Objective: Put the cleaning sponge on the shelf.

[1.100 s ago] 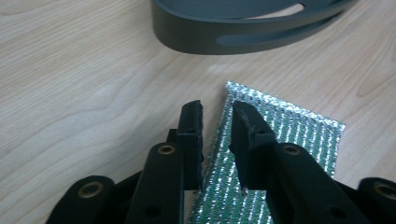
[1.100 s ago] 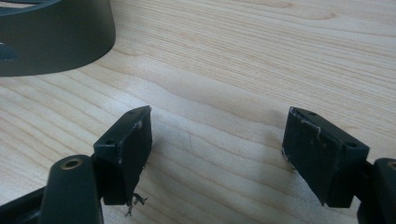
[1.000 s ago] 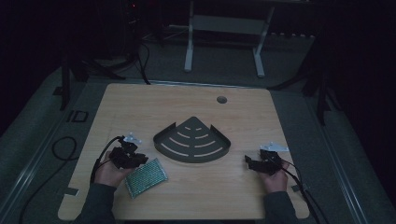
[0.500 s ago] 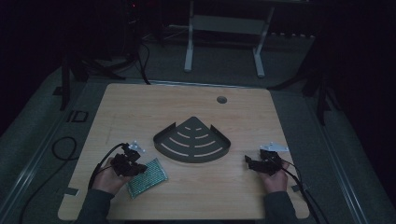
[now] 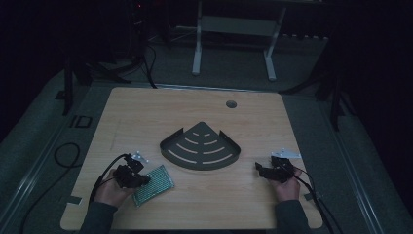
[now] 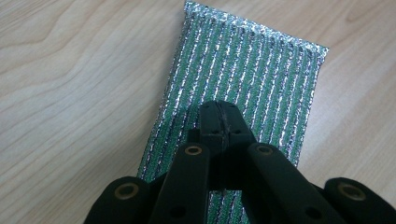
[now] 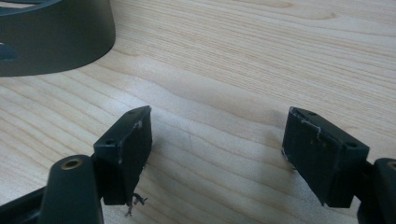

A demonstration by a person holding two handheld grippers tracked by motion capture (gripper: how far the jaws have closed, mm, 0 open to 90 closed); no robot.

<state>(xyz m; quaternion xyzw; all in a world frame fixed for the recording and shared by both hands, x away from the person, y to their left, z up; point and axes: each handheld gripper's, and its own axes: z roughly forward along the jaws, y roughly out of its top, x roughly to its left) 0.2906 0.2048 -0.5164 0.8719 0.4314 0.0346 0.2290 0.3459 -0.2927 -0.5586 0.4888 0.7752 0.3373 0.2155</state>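
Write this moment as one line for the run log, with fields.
left gripper: jaws together, above green-and-silver striped scouring pad | right gripper: open, nothing between | dark fan-shaped slotted metal rack: mid-table, untouched

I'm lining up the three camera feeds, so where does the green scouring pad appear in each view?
High view: green scouring pad lies lower left on the table, beside the left tool.
Left gripper view: the pad runs up the middle, the shut jaws over its near half.
Right gripper view: not in it; open right tool over bare wood.
Shared landmark: the dark corner shelf, at the right gripper view's upper left.
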